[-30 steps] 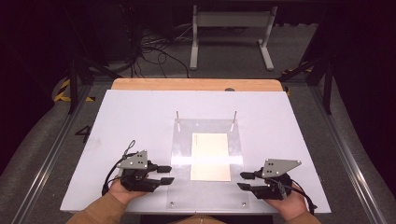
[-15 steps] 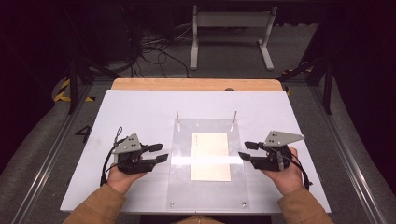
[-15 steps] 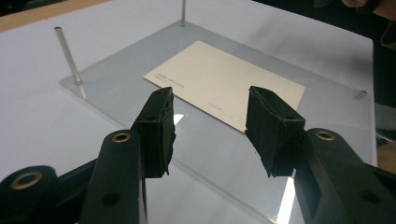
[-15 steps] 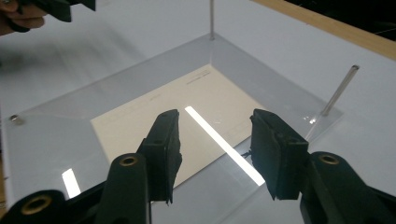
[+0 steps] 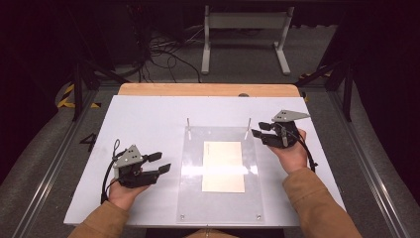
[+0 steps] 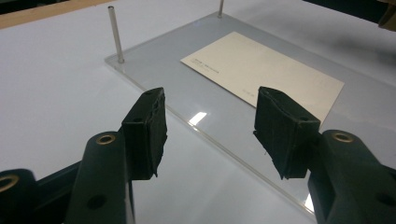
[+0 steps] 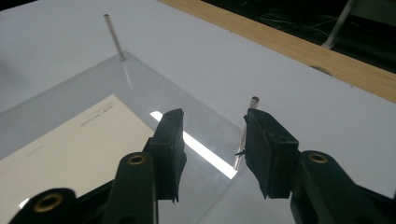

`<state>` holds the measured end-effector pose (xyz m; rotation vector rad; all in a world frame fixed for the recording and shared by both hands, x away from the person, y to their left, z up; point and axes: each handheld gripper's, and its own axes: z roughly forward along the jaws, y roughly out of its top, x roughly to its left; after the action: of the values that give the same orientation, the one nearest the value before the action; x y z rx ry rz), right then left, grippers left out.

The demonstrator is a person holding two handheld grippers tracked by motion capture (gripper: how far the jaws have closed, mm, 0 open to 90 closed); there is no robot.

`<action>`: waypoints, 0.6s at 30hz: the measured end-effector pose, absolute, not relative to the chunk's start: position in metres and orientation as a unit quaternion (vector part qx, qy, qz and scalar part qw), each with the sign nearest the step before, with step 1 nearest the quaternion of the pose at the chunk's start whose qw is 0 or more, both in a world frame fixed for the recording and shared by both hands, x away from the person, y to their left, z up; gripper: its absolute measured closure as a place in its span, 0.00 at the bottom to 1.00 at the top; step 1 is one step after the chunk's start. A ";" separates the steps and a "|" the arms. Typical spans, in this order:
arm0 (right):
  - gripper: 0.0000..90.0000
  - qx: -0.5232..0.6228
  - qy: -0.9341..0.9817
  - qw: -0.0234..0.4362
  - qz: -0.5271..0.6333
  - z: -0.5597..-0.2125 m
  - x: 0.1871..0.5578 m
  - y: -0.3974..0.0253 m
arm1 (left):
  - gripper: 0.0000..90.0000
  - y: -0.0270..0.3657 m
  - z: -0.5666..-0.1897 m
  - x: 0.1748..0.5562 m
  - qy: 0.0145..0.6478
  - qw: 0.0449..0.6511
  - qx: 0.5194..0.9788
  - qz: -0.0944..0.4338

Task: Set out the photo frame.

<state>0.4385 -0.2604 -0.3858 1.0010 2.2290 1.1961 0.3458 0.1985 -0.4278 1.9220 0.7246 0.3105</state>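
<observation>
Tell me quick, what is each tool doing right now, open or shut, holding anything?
Left tool: open, holding nothing.
Right tool: open, holding nothing, near a metal pin.

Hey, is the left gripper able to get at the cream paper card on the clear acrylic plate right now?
Probably yes: the left gripper is open at the clear acrylic plate's edge, aimed at the cream paper card, with nothing lying between them.

a lab or test bench: a white table on a wooden board, loose cables on grey floor, a metal stand, hazard tape, dark surroundings.
</observation>
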 end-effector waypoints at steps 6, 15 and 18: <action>0.67 0.375 0.798 0.235 0.408 -0.402 0.467 -0.248 | 0.47 0.206 -0.429 0.341 0.313 0.509 0.790 0.139; 0.81 0.385 0.800 0.239 0.394 -0.417 0.486 -0.245 | 0.46 0.207 -0.432 0.340 0.318 0.505 0.790 0.143; 0.91 0.381 0.800 0.247 0.392 -0.420 0.490 -0.241 | 0.46 0.205 -0.431 0.340 0.315 0.504 0.791 0.144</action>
<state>0.4902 -0.2412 -0.4202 1.0379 2.1825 1.0696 0.3397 0.2051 -0.4314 1.9107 0.7618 0.3480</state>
